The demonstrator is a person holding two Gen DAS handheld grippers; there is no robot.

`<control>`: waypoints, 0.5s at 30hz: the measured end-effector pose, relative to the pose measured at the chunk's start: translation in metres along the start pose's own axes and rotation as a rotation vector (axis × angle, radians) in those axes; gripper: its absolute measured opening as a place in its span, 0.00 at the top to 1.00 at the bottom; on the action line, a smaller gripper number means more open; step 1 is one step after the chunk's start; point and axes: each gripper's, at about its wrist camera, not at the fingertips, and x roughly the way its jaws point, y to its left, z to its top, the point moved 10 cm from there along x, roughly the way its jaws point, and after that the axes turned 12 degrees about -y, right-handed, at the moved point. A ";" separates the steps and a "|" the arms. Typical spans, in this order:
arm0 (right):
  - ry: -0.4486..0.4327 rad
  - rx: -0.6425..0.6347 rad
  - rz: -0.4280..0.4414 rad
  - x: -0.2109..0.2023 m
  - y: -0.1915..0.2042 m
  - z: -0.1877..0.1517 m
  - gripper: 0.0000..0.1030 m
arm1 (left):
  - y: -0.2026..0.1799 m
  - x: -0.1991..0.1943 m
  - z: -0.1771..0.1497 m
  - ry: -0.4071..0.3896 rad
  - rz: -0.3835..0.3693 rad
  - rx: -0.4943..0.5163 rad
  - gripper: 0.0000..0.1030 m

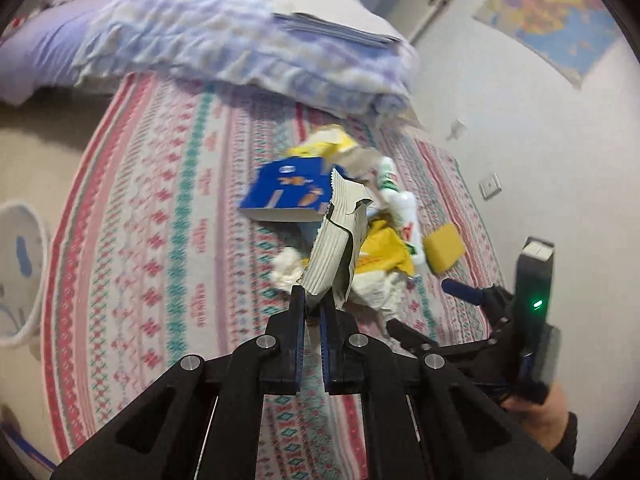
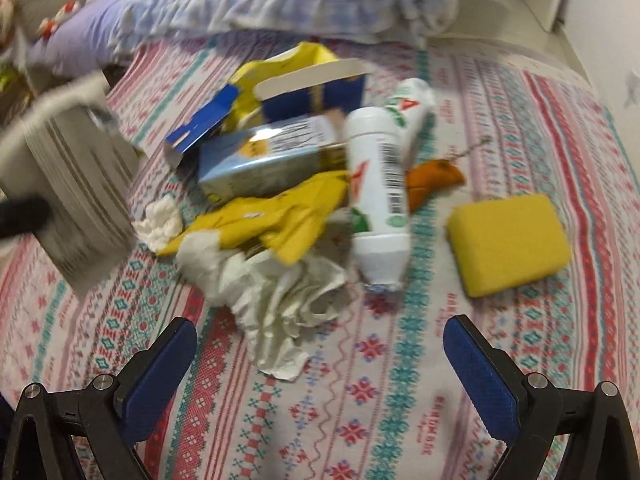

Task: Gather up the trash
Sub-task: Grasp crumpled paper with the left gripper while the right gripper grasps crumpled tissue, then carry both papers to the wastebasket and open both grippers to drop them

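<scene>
The left gripper (image 1: 313,300) pinches the lower edge of a torn, grey-striped foil wrapper (image 1: 340,240), lifted above the patterned pink-and-teal bedsheet (image 1: 160,220). The right gripper (image 2: 320,344) hangs spread wide over the trash heap: a crumpled white tissue (image 2: 276,304), a white plastic bottle (image 2: 378,196) and a yellow sponge block (image 2: 508,240) just beside it.

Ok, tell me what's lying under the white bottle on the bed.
The white bottle lies across a yellow wrapper, crumpled white paper and a light blue carton. An orange scrap pokes out behind. Whatever sits directly beneath its middle is covered.
</scene>
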 end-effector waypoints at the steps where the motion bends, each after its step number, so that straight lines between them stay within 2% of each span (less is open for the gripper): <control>1: 0.003 -0.014 0.000 0.004 0.004 0.000 0.01 | 0.006 -0.002 0.001 0.002 0.001 -0.017 0.94; 6: 0.029 -0.083 -0.026 0.037 0.027 -0.007 0.03 | 0.035 -0.016 0.002 -0.011 0.038 -0.065 0.94; 7: 0.028 -0.091 -0.040 0.044 0.030 -0.010 0.16 | 0.039 -0.020 0.003 -0.018 0.046 -0.065 0.94; 8: 0.027 -0.091 -0.047 0.047 0.031 -0.011 0.34 | 0.045 -0.025 0.004 -0.027 0.061 -0.065 0.94; 9: 0.033 -0.071 -0.049 0.047 0.029 -0.012 0.82 | 0.052 -0.026 0.005 -0.030 0.077 -0.068 0.94; 10: 0.023 -0.030 -0.034 0.042 0.027 -0.009 0.91 | 0.058 -0.028 0.004 -0.028 0.094 -0.074 0.94; 11: -0.006 0.021 0.001 0.031 0.027 -0.004 0.91 | 0.064 -0.029 0.003 -0.024 0.103 -0.083 0.94; 15: -0.089 0.063 0.053 -0.004 0.033 0.011 0.92 | 0.086 -0.030 -0.005 0.011 0.119 -0.148 0.94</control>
